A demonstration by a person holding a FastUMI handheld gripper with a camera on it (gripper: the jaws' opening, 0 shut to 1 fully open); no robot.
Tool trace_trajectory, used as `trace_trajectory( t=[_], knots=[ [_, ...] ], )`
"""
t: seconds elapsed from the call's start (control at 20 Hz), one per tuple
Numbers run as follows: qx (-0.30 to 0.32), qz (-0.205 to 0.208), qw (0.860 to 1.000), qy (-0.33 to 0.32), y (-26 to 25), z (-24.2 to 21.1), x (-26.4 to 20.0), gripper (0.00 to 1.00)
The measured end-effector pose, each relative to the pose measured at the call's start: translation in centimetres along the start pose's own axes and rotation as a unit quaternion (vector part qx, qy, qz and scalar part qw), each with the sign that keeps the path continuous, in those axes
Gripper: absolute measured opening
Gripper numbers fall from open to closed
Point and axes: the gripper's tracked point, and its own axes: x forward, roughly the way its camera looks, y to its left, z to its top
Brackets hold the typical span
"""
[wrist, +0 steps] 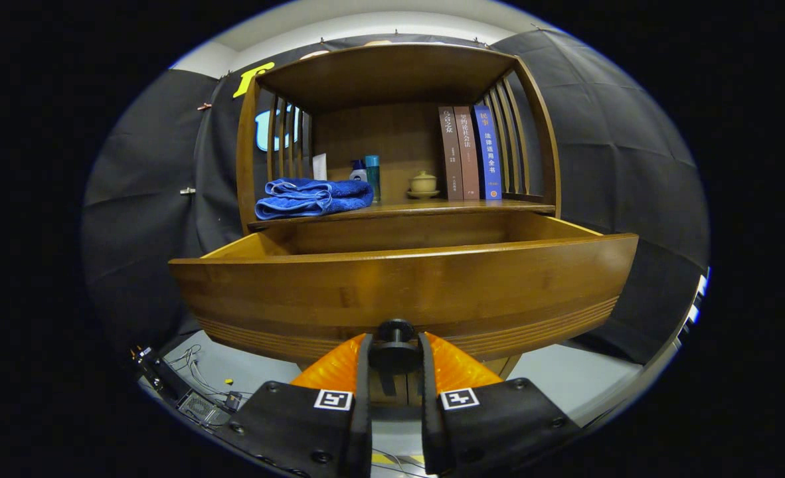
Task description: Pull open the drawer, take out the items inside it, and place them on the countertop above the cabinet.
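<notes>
gripper: fingers closed on the knob
drawer: pulled out, front wall hid its contents
countertop: towel left, bottles behind it, small lidded cup, three books upright at right
hard to tell: floor cables, blurred

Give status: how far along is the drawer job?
Done: drawer is pulled out from the cabinet. In hand: hand-held gripper is shut on the drawer knob. Left: drawer contents are hidden behind its front; nothing lifted out yet. Folded blue towel lies on the countertop.
</notes>
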Motion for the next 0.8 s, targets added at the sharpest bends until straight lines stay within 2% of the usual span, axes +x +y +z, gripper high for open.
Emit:
trace_trajectory(
  t=[0.15, 0.4, 0.6, 0.8],
  knots=[
    [-0.001, 0.004, 1.0, 0.004, 0.1, -0.1, 0.1, 0.34],
    [-0.016, 0.019, 1.0, 0.011, -0.5, 1.7, -1.8, 0.98],
    [-0.015, 0.038, 0.999, 0.018, -0.8, 7.3, -4.1, 0.99],
    [-0.035, 0.044, 0.998, 0.039, -1.1, 13.9, -2.8, 0.99]
  ],
)
